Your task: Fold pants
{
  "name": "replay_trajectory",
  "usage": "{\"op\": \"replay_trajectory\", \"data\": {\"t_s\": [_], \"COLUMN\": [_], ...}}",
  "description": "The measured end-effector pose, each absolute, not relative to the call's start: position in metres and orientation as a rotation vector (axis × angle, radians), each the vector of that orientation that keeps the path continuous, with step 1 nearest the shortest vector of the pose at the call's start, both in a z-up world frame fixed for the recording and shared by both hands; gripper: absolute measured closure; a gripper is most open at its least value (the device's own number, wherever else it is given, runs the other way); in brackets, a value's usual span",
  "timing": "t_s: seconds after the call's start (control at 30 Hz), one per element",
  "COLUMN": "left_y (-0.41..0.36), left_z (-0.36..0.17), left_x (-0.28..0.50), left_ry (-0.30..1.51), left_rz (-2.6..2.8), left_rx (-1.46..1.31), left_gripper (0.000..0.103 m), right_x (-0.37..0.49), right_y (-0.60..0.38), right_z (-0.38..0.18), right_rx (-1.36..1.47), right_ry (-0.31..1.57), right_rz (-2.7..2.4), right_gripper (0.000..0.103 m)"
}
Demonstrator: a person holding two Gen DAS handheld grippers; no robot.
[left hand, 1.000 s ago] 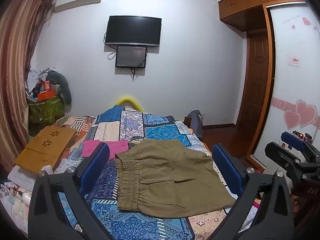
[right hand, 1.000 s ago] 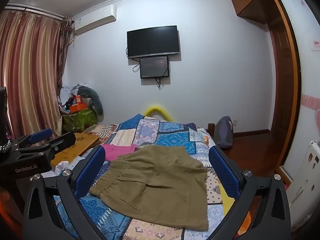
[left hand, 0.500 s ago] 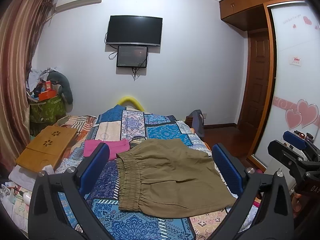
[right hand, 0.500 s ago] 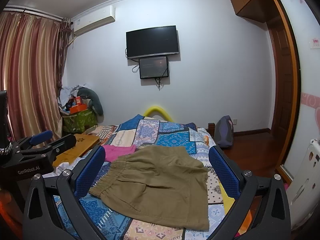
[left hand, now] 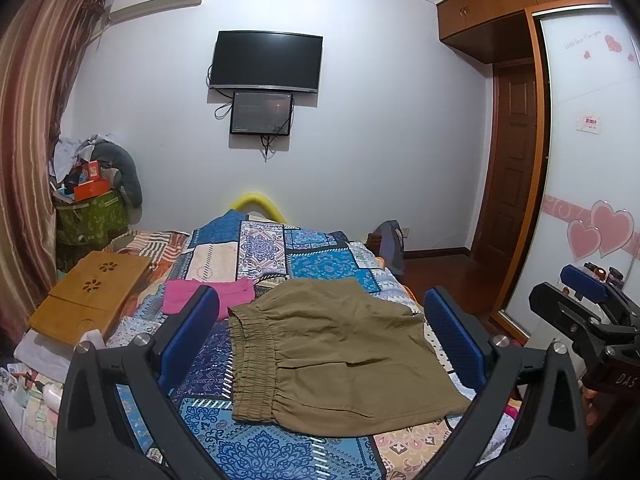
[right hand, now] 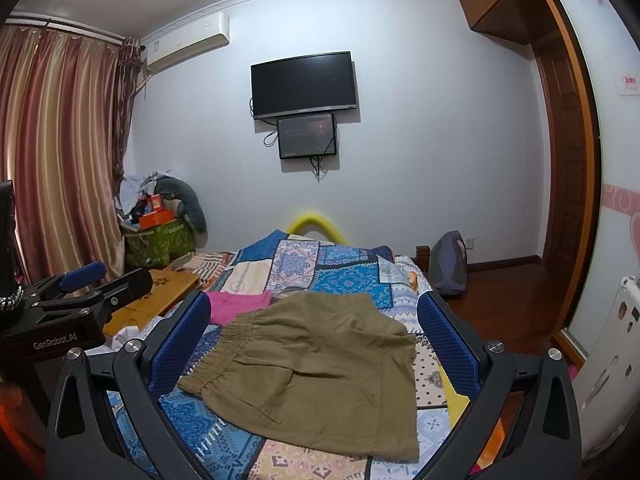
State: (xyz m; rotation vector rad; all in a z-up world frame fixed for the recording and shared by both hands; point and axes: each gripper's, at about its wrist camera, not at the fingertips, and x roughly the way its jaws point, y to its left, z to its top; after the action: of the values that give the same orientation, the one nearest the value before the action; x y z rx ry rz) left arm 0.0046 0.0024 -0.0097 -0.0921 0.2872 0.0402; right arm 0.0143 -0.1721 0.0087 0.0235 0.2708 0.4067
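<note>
Left wrist view had the pants (left hand: 336, 356) lying flat on the patchwork bed (left hand: 256, 456), toward its near end and closer to the right edge, with the elastic waistband (left hand: 252, 360) turned to the left and the leg hems reaching the right edge. A pink garment (left hand: 208, 300) lay just beyond the waistband, touching or nearly so; I couldn't tell which. The left gripper (left hand: 320, 336) hung above the cloth with its blue pads spread wide and nothing between them. From the right wrist view, the right gripper (right hand: 312, 344) was just as wide and empty, above the same pants (right hand: 316, 376).

Nothing was grasped yet, so I judged the step to be the first reach. To do it well, I'd have brought one gripper down on the near waistband corner and the other on the near hem corner, pinching every layer, then carried that long edge over to meet the far one. The fabric looked soft and rumpled near the far side, so a shallow pinch would likely slip. The pink garment was best kept out of the grip.
</note>
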Motion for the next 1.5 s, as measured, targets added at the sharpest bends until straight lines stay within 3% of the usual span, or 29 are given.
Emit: {"op": "replay_trajectory", "data": {"t_s": [1.5], "left_y": [-0.002], "left_z": [-0.002], "left_x": [0.006], "left_ry": [0.264], "left_rz": [0.068], "left_rx": [-0.043], "left_gripper": [0.0], "right_x": [0.027], "right_y": [-0.174], "right_z": [0.0], "right_rx": [0.051], "right_ry": [0.305], "right_rz": [0.42], "right_gripper": [0.0]}}
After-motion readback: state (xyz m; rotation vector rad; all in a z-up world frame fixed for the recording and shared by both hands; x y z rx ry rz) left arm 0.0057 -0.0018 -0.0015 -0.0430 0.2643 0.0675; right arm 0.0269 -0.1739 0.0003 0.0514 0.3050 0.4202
